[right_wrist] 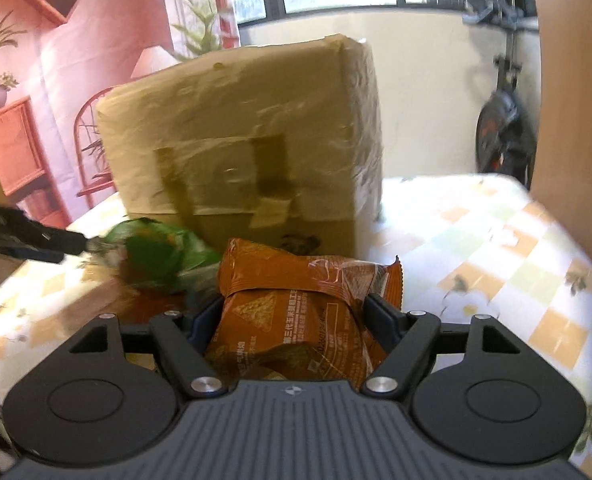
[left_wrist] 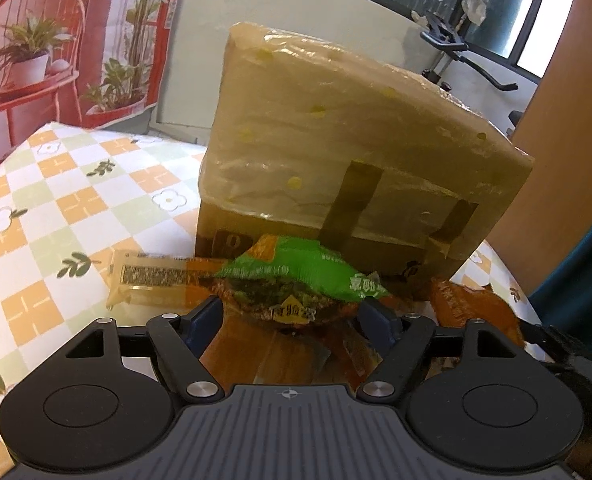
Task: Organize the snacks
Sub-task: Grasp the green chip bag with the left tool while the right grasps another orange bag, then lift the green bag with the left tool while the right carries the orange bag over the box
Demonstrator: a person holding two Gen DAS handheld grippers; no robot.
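Note:
My left gripper (left_wrist: 294, 312) is shut on a green snack packet (left_wrist: 296, 276), held just in front of a tall cardboard box (left_wrist: 347, 152) wrapped in plastic. My right gripper (right_wrist: 294, 316) is shut on an orange snack packet (right_wrist: 296, 304), close to the same box (right_wrist: 248, 140). The green packet (right_wrist: 156, 252) and the left gripper's dark fingers (right_wrist: 36, 240) show blurred at the left of the right wrist view. The orange packet (left_wrist: 471, 308) shows at the right of the left wrist view. A pale orange packet (left_wrist: 152, 280) lies flat on the table, left of the green one.
The table has a checked orange, green and white cloth (left_wrist: 56, 208) with flowers. More orange wrappers (left_wrist: 296, 360) lie under my left gripper. A brown panel (left_wrist: 567, 120) stands at the right. An exercise bike (right_wrist: 503, 120) stands behind the table by the window.

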